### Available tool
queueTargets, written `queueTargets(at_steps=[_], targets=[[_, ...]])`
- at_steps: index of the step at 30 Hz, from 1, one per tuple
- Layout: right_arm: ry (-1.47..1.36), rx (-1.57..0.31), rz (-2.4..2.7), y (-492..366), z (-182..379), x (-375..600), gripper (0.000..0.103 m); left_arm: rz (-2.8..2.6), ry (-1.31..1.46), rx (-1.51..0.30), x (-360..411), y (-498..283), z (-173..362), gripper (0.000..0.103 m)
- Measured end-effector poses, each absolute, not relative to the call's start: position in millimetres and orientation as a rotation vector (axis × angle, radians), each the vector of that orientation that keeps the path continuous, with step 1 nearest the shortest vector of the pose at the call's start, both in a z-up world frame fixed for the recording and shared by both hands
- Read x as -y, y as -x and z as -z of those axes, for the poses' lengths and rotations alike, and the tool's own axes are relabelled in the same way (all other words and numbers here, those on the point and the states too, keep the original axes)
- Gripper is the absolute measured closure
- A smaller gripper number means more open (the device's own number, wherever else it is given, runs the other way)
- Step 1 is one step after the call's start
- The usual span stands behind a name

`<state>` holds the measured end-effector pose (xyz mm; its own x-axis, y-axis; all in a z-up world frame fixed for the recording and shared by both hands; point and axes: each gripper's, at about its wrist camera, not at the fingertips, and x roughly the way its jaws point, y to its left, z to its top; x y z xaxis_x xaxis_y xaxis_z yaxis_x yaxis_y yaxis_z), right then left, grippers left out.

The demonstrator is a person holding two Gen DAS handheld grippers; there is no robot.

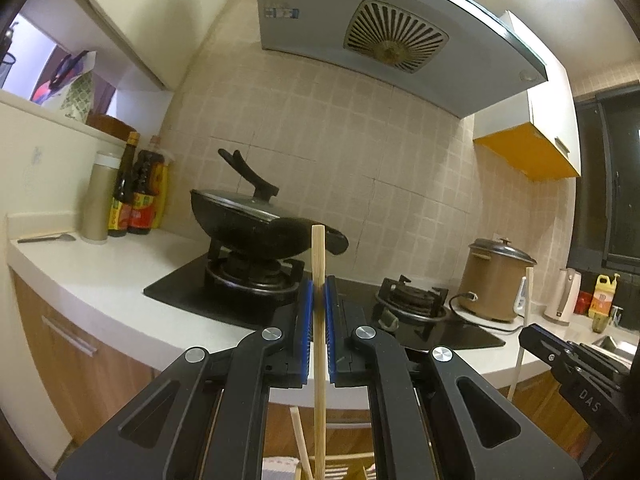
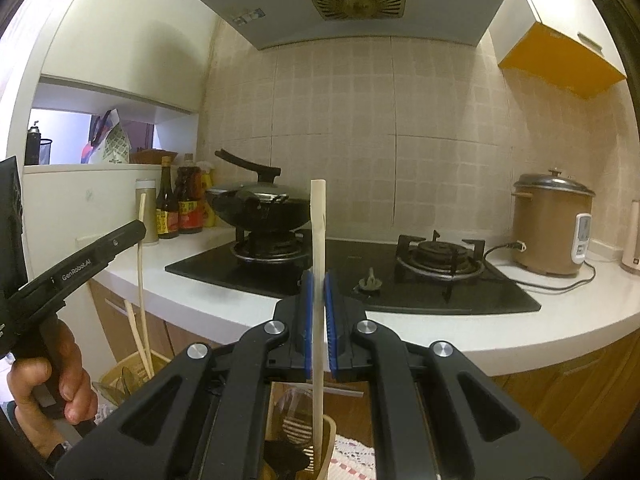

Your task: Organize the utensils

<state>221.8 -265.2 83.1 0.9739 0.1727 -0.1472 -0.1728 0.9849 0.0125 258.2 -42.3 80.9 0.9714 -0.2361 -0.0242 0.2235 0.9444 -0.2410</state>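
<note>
in a tiled kitchen, i hold 1 utensil in each tool, both upright in front of the stove. my left gripper (image 1: 319, 284) has its blue pads pressed together on a wooden chopstick (image 1: 318, 264), whose long axis runs straight up and down, its square top level with the handle of the black wok (image 1: 256, 220) behind it. its lower end drops out of sight between the black arms, toward more pale sticks (image 1: 300, 440) below; what holds those i cannot tell from this view. my right gripper (image 2: 319, 284) is likewise clamped on a pale wooden utensil handle (image 2: 318, 232), also vertical, its lower end reaching down into a wooden holder (image 2: 329, 452) directly under the jaws, where a slotted spoon (image 2: 296, 426) already stands. in the right view my left hand (image 2: 48, 384) sits off to the left, with its stick above a second container (image 2: 120, 380). the move ahead, as i judge it, turns on that plumb line: each stick hangs over its holder, so the path is straight down, and the right one looks nearer home. a tilt could catch the rim.
</note>
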Motion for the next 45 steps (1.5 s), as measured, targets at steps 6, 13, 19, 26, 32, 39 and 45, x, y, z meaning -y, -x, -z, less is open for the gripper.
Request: queueTargets(at_steps=[6,13,19,26,32,39,45], targets=[[-0.026,-0.210,-0.201,-220.6,-71.5,268.3,0.098,0.252,0.231,-0.074,37.1,-249.8,-76.6,0.079],[-0.106,-0.279,-0.209,-206.7,-68.5,284.4,0.049,0.273,0.281,-0.135,15.2,-239.5,-80.2,0.061],[-0.173,-0.331,-0.199,-182.0,-69.8,300.1,0.049,0.282,0.268,-0.186,2.6,-205.1,-88.5,0.042],[-0.187,-0.416,-0.203,-145.7,-64.7,306.3,0.037,0.309,0.211,-0.248,6.2,-155.3,-90.2,0.029],[-0.137,-0.447,-0.208,-97.9,-47.5,292.7,0.035,0.297,0.168,-0.286,20.9,-111.5,-73.5,0.016],[-0.138,-0.371,-0.143,-52.2,-30.0,286.6,0.024,0.222,0.118,-0.271,38.7,-68.4,-45.6,0.015],[-0.102,-0.270,-0.044,-38.2,-19.4,283.2,0.024,0.234,0.000,-0.184,64.9,-55.1,-25.3,0.010]])
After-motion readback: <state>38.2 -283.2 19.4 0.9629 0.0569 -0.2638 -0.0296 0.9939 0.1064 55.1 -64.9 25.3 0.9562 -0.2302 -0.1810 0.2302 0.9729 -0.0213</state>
